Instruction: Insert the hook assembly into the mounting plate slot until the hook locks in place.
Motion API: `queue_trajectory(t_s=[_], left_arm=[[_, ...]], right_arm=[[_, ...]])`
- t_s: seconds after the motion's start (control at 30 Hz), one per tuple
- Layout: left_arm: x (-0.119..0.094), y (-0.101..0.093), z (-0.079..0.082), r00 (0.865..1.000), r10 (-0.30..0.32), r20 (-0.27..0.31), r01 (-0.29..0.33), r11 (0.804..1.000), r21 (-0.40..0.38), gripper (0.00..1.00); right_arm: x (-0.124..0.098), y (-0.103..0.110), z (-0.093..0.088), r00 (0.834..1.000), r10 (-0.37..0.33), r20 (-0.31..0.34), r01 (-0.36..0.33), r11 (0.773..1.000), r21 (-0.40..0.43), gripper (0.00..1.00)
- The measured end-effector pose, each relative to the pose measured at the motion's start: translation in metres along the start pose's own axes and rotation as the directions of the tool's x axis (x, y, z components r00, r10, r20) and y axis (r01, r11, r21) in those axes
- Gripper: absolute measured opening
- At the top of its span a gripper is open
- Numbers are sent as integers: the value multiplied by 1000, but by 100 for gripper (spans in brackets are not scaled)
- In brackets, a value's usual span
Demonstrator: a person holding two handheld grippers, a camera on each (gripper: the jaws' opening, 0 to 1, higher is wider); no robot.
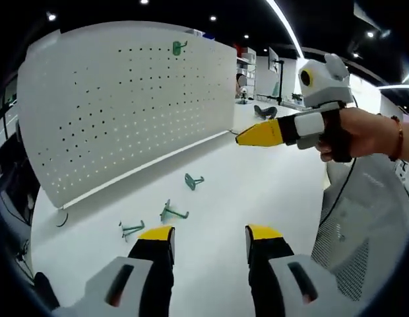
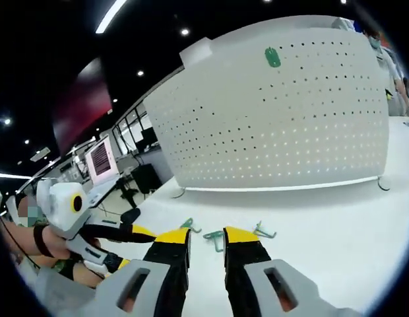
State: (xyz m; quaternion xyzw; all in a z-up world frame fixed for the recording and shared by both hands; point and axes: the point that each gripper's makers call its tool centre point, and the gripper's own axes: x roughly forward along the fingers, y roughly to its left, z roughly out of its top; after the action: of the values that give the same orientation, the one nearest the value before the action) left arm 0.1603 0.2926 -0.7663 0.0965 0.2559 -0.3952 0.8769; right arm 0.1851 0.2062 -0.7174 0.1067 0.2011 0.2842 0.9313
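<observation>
A white pegboard [image 1: 125, 105] stands upright on the white table, with one green hook [image 1: 179, 47] mounted near its top. Three loose green hooks lie on the table in front of it [image 1: 193, 180] [image 1: 171, 212] [image 1: 132, 228]. My left gripper [image 1: 210, 239] is open and empty, just short of the nearest hooks. My right gripper [image 1: 257, 135] comes in from the right, held by a hand [image 1: 366, 132] above the table. In the right gripper view, the right gripper [image 2: 207, 239] is narrowly open and empty, facing the pegboard [image 2: 277, 119], its mounted hook [image 2: 272, 57] and the loose hooks [image 2: 214, 238] [image 2: 262, 230] [image 2: 187, 226].
The pegboard stands on small feet [image 2: 384, 185] near the table's middle. The left gripper [image 2: 132, 246] and the hand holding it [image 2: 49, 244] show at the left of the right gripper view. A perforated grey chair back [image 1: 353, 251] stands at the right. Desks and monitors [image 2: 102, 162] sit behind.
</observation>
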Motion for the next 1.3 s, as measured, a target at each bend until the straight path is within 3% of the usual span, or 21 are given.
queue_trajectory(t_s=[0.83, 1.3], left_arm=[[29, 21, -7, 998, 14, -62, -14, 1000, 3, 38], [45, 40, -13, 994, 53, -92, -52, 998, 21, 37]], right_arm=[[-14, -9, -16, 1000, -20, -16, 21, 998, 51, 17], [-13, -5, -27, 999, -7, -35, 9, 997, 81, 16]])
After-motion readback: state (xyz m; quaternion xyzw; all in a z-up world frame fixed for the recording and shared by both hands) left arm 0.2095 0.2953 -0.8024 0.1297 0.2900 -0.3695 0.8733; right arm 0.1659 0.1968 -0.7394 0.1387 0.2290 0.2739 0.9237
